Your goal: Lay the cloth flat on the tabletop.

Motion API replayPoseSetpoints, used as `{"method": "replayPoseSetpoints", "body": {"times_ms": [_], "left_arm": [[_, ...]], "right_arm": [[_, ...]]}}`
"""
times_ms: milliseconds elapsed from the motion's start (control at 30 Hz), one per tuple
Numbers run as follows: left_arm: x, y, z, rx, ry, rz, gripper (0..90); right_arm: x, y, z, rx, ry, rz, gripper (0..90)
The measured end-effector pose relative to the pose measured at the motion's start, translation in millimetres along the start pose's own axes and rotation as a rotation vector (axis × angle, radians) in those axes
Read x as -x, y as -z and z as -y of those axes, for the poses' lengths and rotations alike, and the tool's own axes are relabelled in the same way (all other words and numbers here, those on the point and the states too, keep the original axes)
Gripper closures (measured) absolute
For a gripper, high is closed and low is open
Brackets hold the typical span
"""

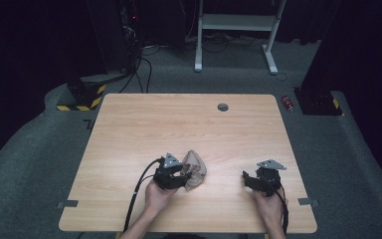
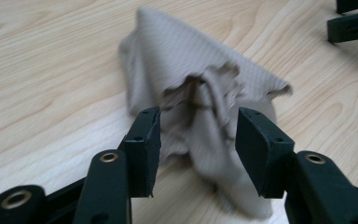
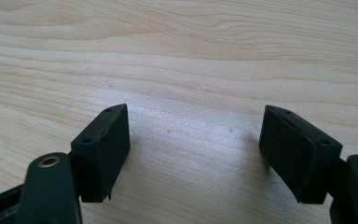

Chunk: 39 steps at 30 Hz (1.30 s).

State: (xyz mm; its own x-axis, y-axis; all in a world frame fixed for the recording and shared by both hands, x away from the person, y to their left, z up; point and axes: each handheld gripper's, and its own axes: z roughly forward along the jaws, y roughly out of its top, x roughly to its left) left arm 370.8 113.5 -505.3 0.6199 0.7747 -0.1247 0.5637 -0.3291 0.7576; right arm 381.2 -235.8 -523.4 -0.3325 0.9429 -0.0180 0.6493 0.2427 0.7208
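The beige cloth (image 2: 200, 102) lay crumpled at the near middle of the table (image 1: 144, 124), between the parted jaws of the left gripper (image 2: 198, 140), whose pads stood clear of its folds. The right gripper (image 3: 196, 149) gaped wide over bare wood to the right. Apparently a release; regrasping would call for closing on an edge.

Cloth (image 1: 195, 169) lies on worktop (image 1: 189, 124), near front edge (left of centre). Left gripper (image 1: 179, 175) just left of it; right gripper (image 1: 251, 180) well apart, rightward.
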Motion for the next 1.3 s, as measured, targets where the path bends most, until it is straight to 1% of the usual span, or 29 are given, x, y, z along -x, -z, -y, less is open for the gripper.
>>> {"method": "replayPoseSetpoints", "body": {"times_ms": [67,100,133,167,200,233,267,300,333,400,433,500,567,600,667,700,767,833,867,900,933,967,1033,1067,1100,1167,1233,1300], "left_arm": [[-1.7,2.6,5.7,0.000,0.018,-0.004,49.8],[-2.7,3.2,8.5,-0.003,0.020,-0.006,49.8],[-3.1,3.2,11.1,-0.002,0.024,-0.007,49.6],[-3.3,3.1,13.4,-0.003,0.024,-0.012,49.6],[-3.0,2.5,15.4,-0.004,0.024,-0.018,49.6],[-3.0,1.9,17.0,-0.007,0.021,-0.022,49.6],[-2.4,1.1,18.4,-0.007,0.024,-0.028,49.4],[-2.3,0.9,19.3,-0.010,0.017,-0.035,49.1],[-2.2,0.6,20.1,-0.009,0.006,-0.047,48.7],[-1.0,-0.3,22.1,-0.011,0.001,-0.063,47.5],[-1.6,-0.3,23.1,-0.009,-0.009,-0.068,47.0],[-1.0,0.0,25.4,0.005,0.002,-0.067,46.7],[-1.0,0.0,27.0,0.014,-0.016,-0.076,46.4],[-0.3,-0.2,27.1,0.015,-0.016,-0.081,46.2],[0.7,-0.5,27.0,0.012,-0.022,-0.087,45.6],[0.6,-0.4,26.9,0.010,-0.031,-0.095,45.1],[2.3,-0.1,27.6,0.013,-0.018,-0.100,43.6],[5.6,2.5,29.0,0.028,-0.022,-0.089,42.4],[9.2,4.5,29.2,0.038,-0.031,-0.079,42.7],[9.2,4.5,29.2,0.038,-0.031,-0.079,43.2],[20.0,8.2,27.2,0.054,-0.075,-0.068,43.2],[25.5,9.4,24.9,0.055,-0.105,-0.065,43.2],[36.2,8.5,19.7,0.047,-0.149,-0.054,43.2],[40.6,6.5,17.3,0.037,-0.167,-0.046,43.3],[43.9,3.8,15.2,0.027,-0.189,-0.045,43.6],[48.7,-3.1,13.5,0.002,-0.204,-0.037,46.0],[49.1,-9.9,14.1,-0.027,-0.203,-0.034,51.4],[47.8,-13.7,15.7,-0.039,-0.207,-0.055,59.6]], "right_arm": [[-1.3,0.5,0.3,0.007,0.008,-0.007,30.4],[-3.4,0.7,0.1,0.011,0.018,-0.011,33.2],[-5.3,1.3,-1.0,0.003,0.023,-0.019,37.1],[-8.0,2.8,-2.8,-0.014,0.028,-0.025,44.2],[-12.0,4.2,-3.8,-0.022,0.039,-0.034,47.1],[-16.8,4.4,-4.3,-0.017,0.062,-0.042,48.9],[-22.8,5.3,-4.5,-0.011,0.074,-0.061,51.7],[-28.4,5.9,-5.0,0.002,0.088,-0.092,53.3],[-34.4,6.6,-6.2,0.012,0.097,-0.120,54.2],[-46.9,7.8,-10.1,0.033,0.121,-0.176,55.9],[-53.1,8.3,-12.8,0.041,0.137,-0.205,56.2],[-65.2,10.0,-18.9,0.061,0.158,-0.261,56.6],[-75.9,11.3,-25.0,0.081,0.162,-0.320,56.3],[-81.1,11.5,-27.9,0.083,0.158,-0.343,55.9],[-90.1,9.5,-33.9,0.095,0.166,-0.381,55.3],[-94.5,7.8,-36.7,0.095,0.171,-0.393,55.3],[-102.2,2.5,-40.7,0.083,0.181,-0.404,55.6],[-107.2,-5.0,-42.6,0.051,0.192,-0.405,58.8],[-108.6,-8.7,-42.7,0.028,0.187,-0.408,61.3],[-108.6,-8.7,-42.7,0.028,0.187,-0.408,61.3],[-109.0,-15.6,-42.3,-0.009,0.185,-0.423,68.8],[-109.0,-17.2,-42.1,-0.015,0.192,-0.426,72.8],[-110.8,-18.1,-41.7,-0.030,0.202,-0.421,80.2],[-110.9,-18.4,-42.0,-0.025,0.214,-0.420,83.1],[-111.3,-18.1,-42.4,-0.027,0.214,-0.420,85.8],[-112.1,-17.3,-43.9,-0.026,0.220,-0.420,88.3],[-112.9,-16.7,-45.9,-0.018,0.236,-0.420,88.7],[-114.0,-15.1,-47.9,-0.019,0.236,-0.419,88.9]]}}
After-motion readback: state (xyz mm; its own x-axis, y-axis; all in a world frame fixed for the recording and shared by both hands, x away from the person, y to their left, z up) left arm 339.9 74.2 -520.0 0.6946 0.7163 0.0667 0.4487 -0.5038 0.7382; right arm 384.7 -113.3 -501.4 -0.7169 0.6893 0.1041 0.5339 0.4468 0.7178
